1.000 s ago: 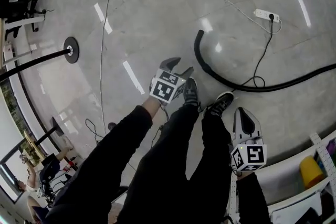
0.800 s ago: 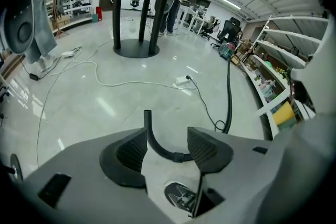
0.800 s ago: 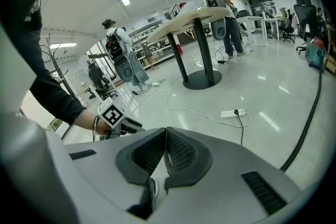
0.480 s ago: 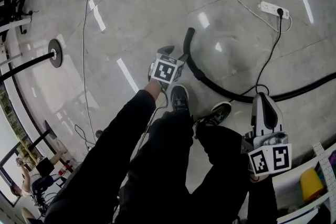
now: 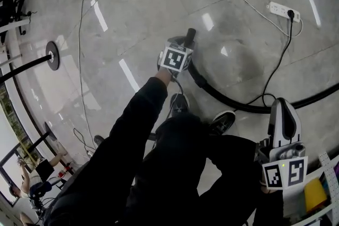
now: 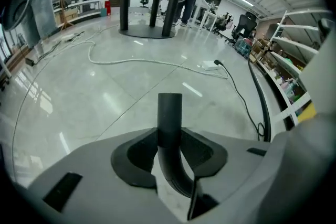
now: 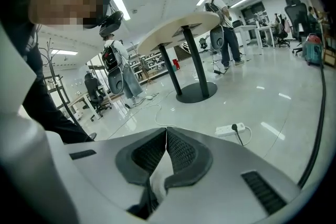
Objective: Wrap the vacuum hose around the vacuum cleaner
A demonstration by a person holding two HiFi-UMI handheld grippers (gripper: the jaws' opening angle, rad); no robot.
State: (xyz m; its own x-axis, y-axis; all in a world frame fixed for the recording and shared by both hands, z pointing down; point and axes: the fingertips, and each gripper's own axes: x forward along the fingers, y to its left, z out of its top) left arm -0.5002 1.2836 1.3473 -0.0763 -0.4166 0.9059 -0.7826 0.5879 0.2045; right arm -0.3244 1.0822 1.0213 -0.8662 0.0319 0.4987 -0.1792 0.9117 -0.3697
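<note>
Your left claw (image 6: 169, 132) is closing on the hose (image 6: 170, 113). In the left gripper view the black tube stands straight up between the two pads, toward 12 o'clock. Both pads lie against its sides, so the grip has landed near the hose's end. The blunt tip pokes out just past the fingertips. Below the pads the tube bends away toward 5 o'clock, under the claw.

In the head view you hold that claw out ahead of you, a little above the middle of the picture. The hose's tip shows just beyond it at 1 o'clock. From there the hose sweeps in a curve toward 5 o'clock over the floor (image 5: 132, 18) and passes in front of your shoes (image 5: 179, 103). It then runs out of the picture at 3 o'clock.

Your right claw (image 7: 166, 136) is fully closed, its pads meeting edge to edge with nothing between them. In the head view it sits at 4 o'clock, by your right knee, pointing toward 12 o'clock. Its tip crosses the line of the hose in that picture. The right gripper view, though, shows the hose off at 3 o'clock, apart from the jaws.

A white power strip (image 5: 280, 9) with a black plug in it lies at 2 o'clock, beyond the hose.
</note>
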